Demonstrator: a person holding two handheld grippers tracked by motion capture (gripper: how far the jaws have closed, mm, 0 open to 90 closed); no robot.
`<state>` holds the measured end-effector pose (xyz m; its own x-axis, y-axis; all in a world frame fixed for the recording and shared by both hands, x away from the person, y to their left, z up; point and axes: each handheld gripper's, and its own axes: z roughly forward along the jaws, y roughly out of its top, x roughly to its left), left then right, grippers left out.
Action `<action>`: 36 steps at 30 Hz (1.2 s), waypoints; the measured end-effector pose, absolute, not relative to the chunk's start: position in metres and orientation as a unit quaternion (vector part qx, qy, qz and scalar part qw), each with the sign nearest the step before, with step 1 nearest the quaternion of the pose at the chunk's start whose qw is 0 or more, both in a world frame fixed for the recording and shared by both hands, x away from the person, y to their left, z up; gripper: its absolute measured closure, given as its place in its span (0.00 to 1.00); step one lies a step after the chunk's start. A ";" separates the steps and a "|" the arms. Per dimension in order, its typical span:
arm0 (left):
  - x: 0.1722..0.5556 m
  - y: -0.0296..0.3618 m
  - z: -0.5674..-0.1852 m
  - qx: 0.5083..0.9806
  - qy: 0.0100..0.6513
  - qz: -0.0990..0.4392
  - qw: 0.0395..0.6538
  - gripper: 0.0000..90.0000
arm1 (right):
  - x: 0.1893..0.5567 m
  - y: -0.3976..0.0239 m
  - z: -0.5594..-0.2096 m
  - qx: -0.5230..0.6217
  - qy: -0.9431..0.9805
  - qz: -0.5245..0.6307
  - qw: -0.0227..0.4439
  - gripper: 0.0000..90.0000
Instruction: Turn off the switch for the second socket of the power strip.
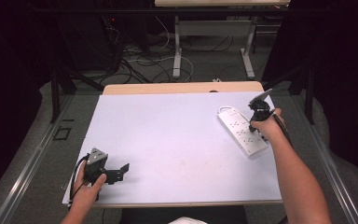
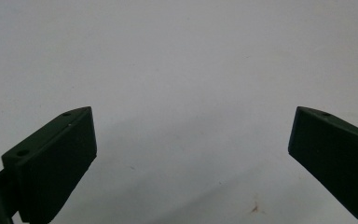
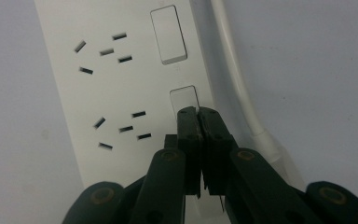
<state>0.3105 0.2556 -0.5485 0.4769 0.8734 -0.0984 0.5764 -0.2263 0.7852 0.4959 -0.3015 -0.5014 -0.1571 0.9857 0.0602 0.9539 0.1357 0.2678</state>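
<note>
Closed together, our right gripper (image 3: 198,111) presses a rocker switch (image 3: 184,99) on the rigid, light power strip (image 1: 241,130) near the desk's right edge; our left gripper (image 2: 191,135) rests open.

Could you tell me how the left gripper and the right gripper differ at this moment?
The left gripper has its jaws wide apart over bare table; the right gripper has its jaws shut together. The left gripper is beside nothing, while the right gripper's tips rest at a rocker switch on the white power strip. Both have black jaws.
</note>
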 end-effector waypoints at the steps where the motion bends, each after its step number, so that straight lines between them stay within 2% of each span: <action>1: 0.311 0.256 -0.549 0.761 0.476 0.186 0.400 0.01 | 0.496 -0.302 -0.501 0.648 0.749 0.124 0.064 0.97; 7: 0.311 0.256 -0.549 0.761 0.476 0.186 0.399 0.01 | 0.496 -0.302 -0.501 0.648 0.749 0.125 0.064 0.96; 16: 0.311 0.255 -0.549 0.761 0.476 0.187 0.399 0.01 | 0.496 -0.299 -0.499 0.642 0.751 0.137 0.070 0.88; 31: 0.311 0.255 -0.549 0.763 0.474 0.187 0.399 0.01 | 0.496 -0.293 -0.496 0.631 0.752 0.168 0.087 0.70; 33: 0.311 0.255 -0.549 0.763 0.474 0.187 0.399 0.01 | 0.496 -0.291 -0.495 0.624 0.753 0.186 0.093 0.64; 36: 0.311 0.255 -0.549 0.763 0.474 0.187 0.398 0.01 | 0.495 -0.289 -0.492 0.618 0.754 0.198 0.100 0.60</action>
<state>0.3112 0.2552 -0.5488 0.4810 0.8718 -0.0927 0.5740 -0.2333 0.7849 0.4950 -0.2890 -0.4923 -0.2162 0.9719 0.0929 0.8927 0.1582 0.4219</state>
